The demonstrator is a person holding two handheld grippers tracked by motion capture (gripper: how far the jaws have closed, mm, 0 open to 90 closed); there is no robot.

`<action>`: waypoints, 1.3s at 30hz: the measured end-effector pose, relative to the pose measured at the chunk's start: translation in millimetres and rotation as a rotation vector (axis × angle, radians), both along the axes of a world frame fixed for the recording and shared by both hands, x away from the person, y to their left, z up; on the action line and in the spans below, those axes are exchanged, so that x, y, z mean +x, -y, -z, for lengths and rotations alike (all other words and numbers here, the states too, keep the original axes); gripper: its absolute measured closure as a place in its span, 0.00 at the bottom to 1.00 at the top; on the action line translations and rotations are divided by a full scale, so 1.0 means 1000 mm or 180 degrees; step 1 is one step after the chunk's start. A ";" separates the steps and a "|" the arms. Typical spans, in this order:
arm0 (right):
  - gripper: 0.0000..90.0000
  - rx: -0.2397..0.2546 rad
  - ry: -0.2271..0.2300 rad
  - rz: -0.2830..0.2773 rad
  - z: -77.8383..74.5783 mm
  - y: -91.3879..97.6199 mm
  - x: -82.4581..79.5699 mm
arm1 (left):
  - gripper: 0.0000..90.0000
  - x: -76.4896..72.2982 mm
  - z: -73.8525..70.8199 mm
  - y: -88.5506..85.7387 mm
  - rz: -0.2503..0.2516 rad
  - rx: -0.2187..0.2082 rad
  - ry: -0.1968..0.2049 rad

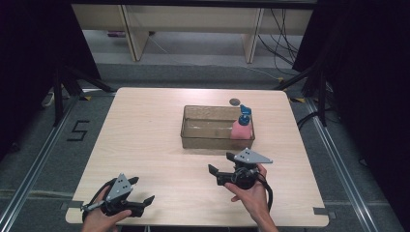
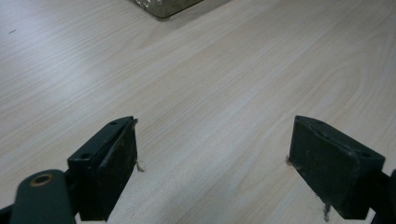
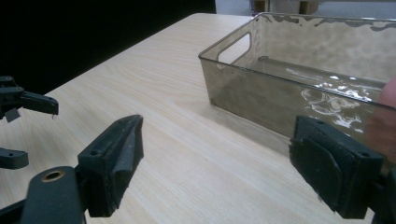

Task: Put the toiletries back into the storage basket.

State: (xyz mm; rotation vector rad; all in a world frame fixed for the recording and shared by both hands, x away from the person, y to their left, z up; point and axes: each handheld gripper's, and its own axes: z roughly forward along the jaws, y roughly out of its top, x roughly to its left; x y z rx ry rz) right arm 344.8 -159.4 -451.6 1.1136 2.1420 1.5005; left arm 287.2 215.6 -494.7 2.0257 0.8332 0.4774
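**High view: both grippers empty, bottle standing in the bin**

High view shows a pale wooden table (image 1: 145,140) with a clear, smoke-tinted bin (image 1: 208,137) set right of centre toward the far side; a pink bottle (image 1: 241,129) with a blue pump top stands upright inside the bin, in its right end, against the near right corner; a small dark round object (image 1: 235,101) lies on the table just beyond the bin's far right corner, its nature not discernible.

The right gripper (image 1: 220,164) is held over the table just in front of the bin's near wall, jaws spread wide and holding nothing; the bottle lies beyond and slightly right of the jaws, apart from them, with the bin wall between. In the right gripper view the bin's near wall and handle cut-out stand ahead of the open jaws; a pink blur at the right edge sits behind the wall; the left gripper's jaws appear at the far left edge.

The left gripper (image 1: 141,189) is held low at the near left corner of the table, well apart from the bin and bottle; jaws spread, nothing between them. The left gripper view confirms bare wood between the jaws (image 2: 212,158); one corner of the bin shows at the top edge.
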 end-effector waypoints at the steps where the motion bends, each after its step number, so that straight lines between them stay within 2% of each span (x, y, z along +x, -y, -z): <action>1: 0.20 0.0035 -0.0067 0.0009 0.001 -0.001 -0.001 | 0.16 0.000 0.000 0.000 0.0000 0.0000 0.0001; 2: 0.20 0.0035 -0.0067 0.0009 0.001 -0.001 -0.001 | 0.16 0.000 0.000 0.000 0.0000 0.0000 0.0001; 3: 0.20 0.0000 -0.0030 0.0015 0.001 0.002 -0.002 | 0.16 0.001 -0.001 -0.001 0.0028 0.0064 0.0023; 4: 0.20 0.0060 -0.0058 0.0044 0.002 0.001 -0.004 | 0.16 0.001 -0.001 -0.001 0.0028 0.0064 0.0023; 5: 0.20 0.0031 -0.0001 -0.0012 0.003 0.003 -0.002 | 0.16 0.000 -0.001 -0.001 0.0019 0.0123 -0.0012; 6: 0.20 -0.0002 -0.0007 0.0012 0.003 0.004 -0.003 | 0.16 0.000 -0.001 -0.001 0.0019 0.0123 -0.0012; 7: 0.20 0.0040 -0.0079 0.0011 0.003 0.004 -0.005 | 0.16 0.000 -0.001 -0.001 0.0022 0.0124 -0.0001; 10: 0.20 0.0031 -0.0038 0.0017 0.004 0.006 -0.006 | 0.16 0.001 -0.001 -0.001 0.0028 0.0114 0.0008; 11: 0.20 0.0068 -0.0107 -0.0002 0.004 0.006 -0.007 | 0.16 0.000 -0.001 -0.001 0.0014 0.0117 -0.0005; 12: 0.20 0.0029 -0.0021 0.0029 0.004 0.008 -0.007 | 0.16 0.000 -0.001 -0.001 0.0019 0.0118 -0.0005; 13: 0.20 0.0036 -0.0086 0.0036 0.004 0.008 -0.009 | 0.16 0.000 -0.001 -0.001 0.0019 0.0118 -0.0005; 14: 0.20 0.0036 -0.0086 0.0036 0.004 0.008 -0.009 | 0.16 0.000 -0.001 -0.001 0.0039 0.0096 0.0013; 15: 0.19 -0.0005 0.0034 0.0034 0.005 0.009 -0.009 | 0.16 0.000 -0.001 -0.001 0.0043 0.0083 0.0008; 16: 0.19 0.0052 -0.0080 0.0006 0.005 0.008 -0.010 | 0.16 0.000 -0.001 0.000 0.0039 0.0065 -0.0005; 17: 0.19 0.0009 -0.0057 0.0011 0.005 0.009 -0.011 | 0.16 0.000 -0.001 0.000 0.0038 0.0065 -0.0002; 18: 0.19 0.0070 -0.0067 0.0019 0.006 0.008 -0.011 | 0.16 0.000 -0.001 0.000 0.0040 0.0068 -0.0003; 19: 0.19 0.0060 -0.0069 -0.0018 0.006 0.009 -0.012 | 0.16 0.000 -0.001 0.000 0.0038 0.0067 -0.0002; 21: 0.19 0.0003 0.0049 0.0009 0.007 0.011 -0.011 | 0.16 0.000 -0.001 0.000 0.0041 0.0068 0.0002; 22: 0.19 0.0070 -0.0085 -0.0011 0.007 0.010 -0.013 | 0.16 0.000 -0.001 0.000 0.0041 0.0068 0.0002; 27: 0.18 0.0044 -0.0017 -0.0030 0.009 0.011 -0.015 | 0.16 0.000 -0.001 0.000 0.0050 0.0070 0.0005; 28: 0.18 0.0098 -0.0105 -0.0017 0.009 0.010 -0.017 | 0.16 0.000 -0.002 -0.001 0.0097 0.0146 0.0007; 31: 0.18 0.0069 -0.0052 -0.0053 0.010 0.010 -0.018 | 0.16 0.000 -0.002 -0.001 0.0094 0.0139 -0.0001; 33: 0.18 0.0073 -0.0066 -0.0059 0.010 0.010 -0.019 | 0.16 0.000 0.000 0.001 0.0036 0.0035 0.0013; 36: 0.18 0.0039 -0.0062 -0.0061 0.010 0.010 -0.021 | 0.16 0.000 -0.001 0.001 0.0044 0.0063 0.0008; 37: 0.18 0.0009 -0.0002 -0.0046 0.010 0.011 -0.020 | 0.16 0.000 -0.001 -0.001 0.0087 0.0127 0.0008; 38: 0.18 0.0073 -0.0024 -0.0084 0.011 0.010 -0.021 | 0.16 0.000 -0.002 0.000 0.0089 0.0123 -0.0004; 39: 0.18 0.0051 -0.0018 -0.0059 0.011 0.012 -0.023 | 0.16 0.001 -0.001 -0.001 0.0088 0.0163 0.0046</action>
